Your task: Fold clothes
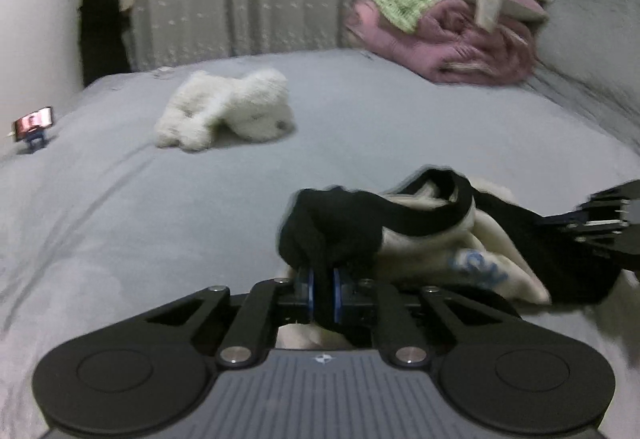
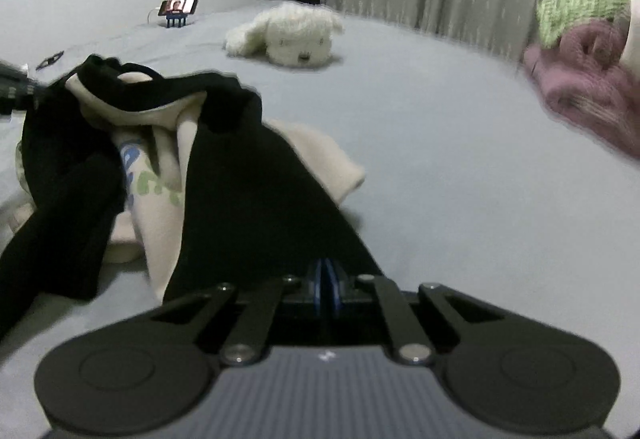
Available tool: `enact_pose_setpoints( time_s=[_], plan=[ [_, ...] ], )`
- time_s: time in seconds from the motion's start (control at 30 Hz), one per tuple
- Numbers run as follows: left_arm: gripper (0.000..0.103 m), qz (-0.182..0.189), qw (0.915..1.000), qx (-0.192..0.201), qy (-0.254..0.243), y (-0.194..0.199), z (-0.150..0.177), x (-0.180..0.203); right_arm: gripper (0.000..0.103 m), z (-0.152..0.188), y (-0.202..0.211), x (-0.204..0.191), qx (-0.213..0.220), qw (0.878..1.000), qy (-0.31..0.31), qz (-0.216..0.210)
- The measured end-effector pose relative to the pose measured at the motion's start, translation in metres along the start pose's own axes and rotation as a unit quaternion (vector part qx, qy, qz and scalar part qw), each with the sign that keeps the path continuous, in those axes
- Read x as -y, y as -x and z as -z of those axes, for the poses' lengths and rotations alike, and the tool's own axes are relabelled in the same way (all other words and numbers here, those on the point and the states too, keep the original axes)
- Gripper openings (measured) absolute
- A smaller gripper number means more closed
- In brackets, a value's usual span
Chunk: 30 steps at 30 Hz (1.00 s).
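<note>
— Where is the garment relative to your claws?

— The black garment [image 1: 332, 227] is bunched right at the tip of my left claw [image 1: 324, 289], on the near side of the bed [image 1: 140, 219]. My left claw is pinched tight on a fold of it; black cloth fills the gap between the blue pads. It is tangled with a cream shirt [image 1: 452, 259] that has blue lettering.

— And the other one?

— My right claw [image 2: 325, 285] is nearly closed on another end of the same black garment [image 2: 248, 191], which runs straight from my pads up across the cream shirt [image 2: 160, 175]. The right claw shows at the right edge of the left camera's view, with the cloth stretched between the two.

— What else is on the bed?

— A white plush dog [image 2: 296, 35] toward the far side, a heap of pink and green clothes [image 1: 452, 19] at the far right corner, and a phone on a stand [image 2: 178, 9] by the far left edge.
</note>
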<state>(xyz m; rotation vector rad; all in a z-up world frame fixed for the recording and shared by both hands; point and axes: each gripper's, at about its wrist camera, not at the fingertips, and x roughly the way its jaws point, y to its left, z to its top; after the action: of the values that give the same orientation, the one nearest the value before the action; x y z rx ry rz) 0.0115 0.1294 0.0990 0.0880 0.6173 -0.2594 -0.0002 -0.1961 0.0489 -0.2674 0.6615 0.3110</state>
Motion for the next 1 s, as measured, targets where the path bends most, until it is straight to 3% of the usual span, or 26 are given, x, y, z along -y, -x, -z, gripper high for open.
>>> enact_pose_setpoints(
  time_s=[0.2, 0.3, 0.4, 0.57, 0.63, 0.67, 0.7, 0.73, 0.77, 0.9, 0.93, 0.97, 1.0],
  plan=[
    [0.008, -0.051, 0.9976, 0.038, 0.028, 0.015, -0.004, -0.019, 0.005, -0.019, 0.038, 0.0, 0.093, 0.99, 0.019, 0.105],
    [0.008, -0.063, 0.9959, 0.059, 0.024, 0.021, -0.006, -0.016, 0.005, -0.026, 0.056, -0.007, 0.14, 0.976, 0.038, 0.163],
    [0.008, -0.064, 0.9935, 0.086, 0.037, 0.03, -0.013, -0.018, 0.004, -0.035, 0.08, -0.004, 0.187, 0.963, 0.006, 0.193],
    [0.008, -0.078, 0.9835, 0.158, 0.042, 0.06, -0.028, -0.016, 0.003, -0.039, 0.107, -0.023, 0.255, 0.917, 0.05, 0.302],
    [0.008, -0.103, 0.9776, 0.176, 0.052, 0.071, -0.033, -0.018, 0.003, -0.04, 0.117, -0.034, 0.284, 0.883, 0.072, 0.366],
    [0.007, -0.105, 0.9755, 0.183, 0.062, 0.076, -0.033, -0.021, 0.003, -0.04, 0.122, -0.038, 0.299, 0.863, 0.087, 0.398],
    [0.007, -0.093, 0.9761, 0.185, 0.064, 0.08, -0.032, -0.021, 0.003, -0.041, 0.129, -0.04, 0.307, 0.85, 0.092, 0.417],
    [0.007, -0.077, 0.9776, 0.186, 0.062, 0.083, -0.03, -0.02, 0.003, -0.041, 0.138, -0.038, 0.308, 0.851, 0.085, 0.417],
    [0.007, -0.072, 0.9794, 0.182, 0.048, 0.082, -0.028, -0.015, 0.003, -0.041, 0.147, -0.035, 0.304, 0.86, 0.074, 0.403],
    [0.008, -0.077, 0.9839, 0.161, -0.002, 0.075, -0.018, 0.005, 0.009, -0.026, 0.153, -0.022, 0.233, 0.939, 0.015, 0.252],
    [0.008, -0.075, 0.9849, 0.156, 0.005, 0.074, -0.016, 0.002, 0.02, -0.021, 0.148, -0.021, 0.207, 0.957, 0.011, 0.203],
    [0.008, -0.073, 0.9857, 0.151, 0.017, 0.074, -0.014, -0.003, 0.04, -0.015, 0.14, -0.025, 0.186, 0.969, 0.024, 0.16],
    [0.008, -0.072, 0.9861, 0.147, 0.028, 0.074, -0.013, -0.008, 0.048, -0.01, 0.132, -0.032, 0.169, 0.976, 0.043, 0.13]
  ],
)
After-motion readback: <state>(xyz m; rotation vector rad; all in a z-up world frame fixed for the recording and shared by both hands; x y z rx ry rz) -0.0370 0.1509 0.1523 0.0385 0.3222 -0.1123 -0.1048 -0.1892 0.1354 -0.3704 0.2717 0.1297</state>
